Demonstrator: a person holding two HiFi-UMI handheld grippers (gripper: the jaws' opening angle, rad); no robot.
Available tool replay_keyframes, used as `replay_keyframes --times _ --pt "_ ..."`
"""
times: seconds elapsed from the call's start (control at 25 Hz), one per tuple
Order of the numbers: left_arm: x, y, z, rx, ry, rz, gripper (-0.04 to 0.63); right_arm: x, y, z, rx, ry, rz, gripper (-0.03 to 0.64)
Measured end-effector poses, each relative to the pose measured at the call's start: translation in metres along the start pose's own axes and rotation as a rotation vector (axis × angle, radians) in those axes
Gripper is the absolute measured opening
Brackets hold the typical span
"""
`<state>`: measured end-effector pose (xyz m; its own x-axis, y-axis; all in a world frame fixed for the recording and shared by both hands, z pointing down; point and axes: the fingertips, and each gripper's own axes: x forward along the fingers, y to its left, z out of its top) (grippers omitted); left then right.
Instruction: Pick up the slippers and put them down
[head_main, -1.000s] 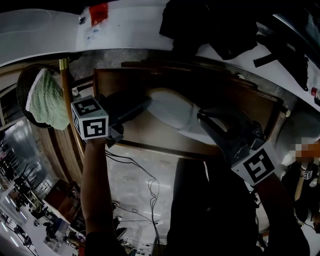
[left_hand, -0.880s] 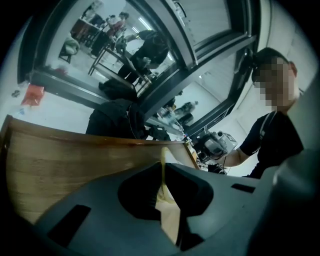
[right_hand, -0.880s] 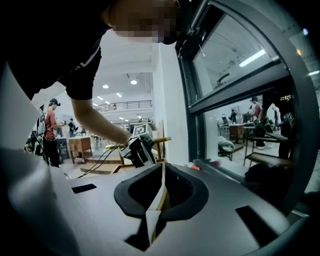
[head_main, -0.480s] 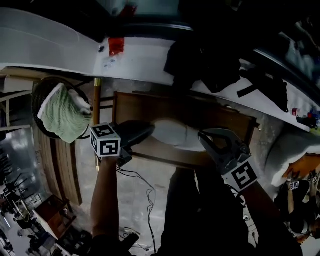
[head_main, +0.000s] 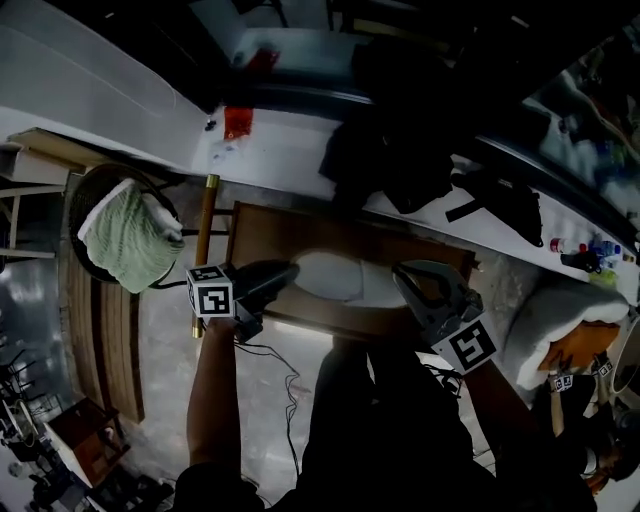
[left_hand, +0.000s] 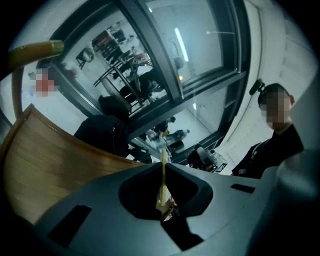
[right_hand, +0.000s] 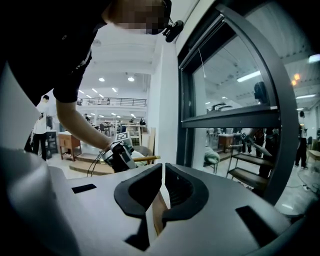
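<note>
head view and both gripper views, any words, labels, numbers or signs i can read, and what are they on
No text can be read in any view.
Left marker cube and right marker cube: black-and-white square patterns only, no letters or digits.
Red tag: too blurred to read.
Small bottles at the far right: labels too small to read.

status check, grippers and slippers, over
Both shut on white fabric slippers: left gripper one end, right gripper the other. Slippers over brown wooden surface. Nothing seen blocking.
</note>
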<state>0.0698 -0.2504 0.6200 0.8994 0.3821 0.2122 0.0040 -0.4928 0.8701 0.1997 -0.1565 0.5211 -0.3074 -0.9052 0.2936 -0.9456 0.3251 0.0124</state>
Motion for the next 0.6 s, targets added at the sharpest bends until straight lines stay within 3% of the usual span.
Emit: replay_keyframes --times 0.16,0.36,0.6 --pt "-0.014 -0.011 0.005 -0.055 -0.100 -0.036 0.029 -0.010 -0.010 0.020 -0.029 -0.043 -0.029 0.031" --pt "-0.037 -0.044 0.024 -0.071 -0.278 -0.063 0.029 -0.028 -0.018 0.039 -0.055 -0.057 -0.062 0.031" --pt "-0.066 -0.071 0.028 -0.072 -0.347 0.014 0.029 -0.045 -0.008 0.061 -0.104 -0.069 -0.065 0.031"
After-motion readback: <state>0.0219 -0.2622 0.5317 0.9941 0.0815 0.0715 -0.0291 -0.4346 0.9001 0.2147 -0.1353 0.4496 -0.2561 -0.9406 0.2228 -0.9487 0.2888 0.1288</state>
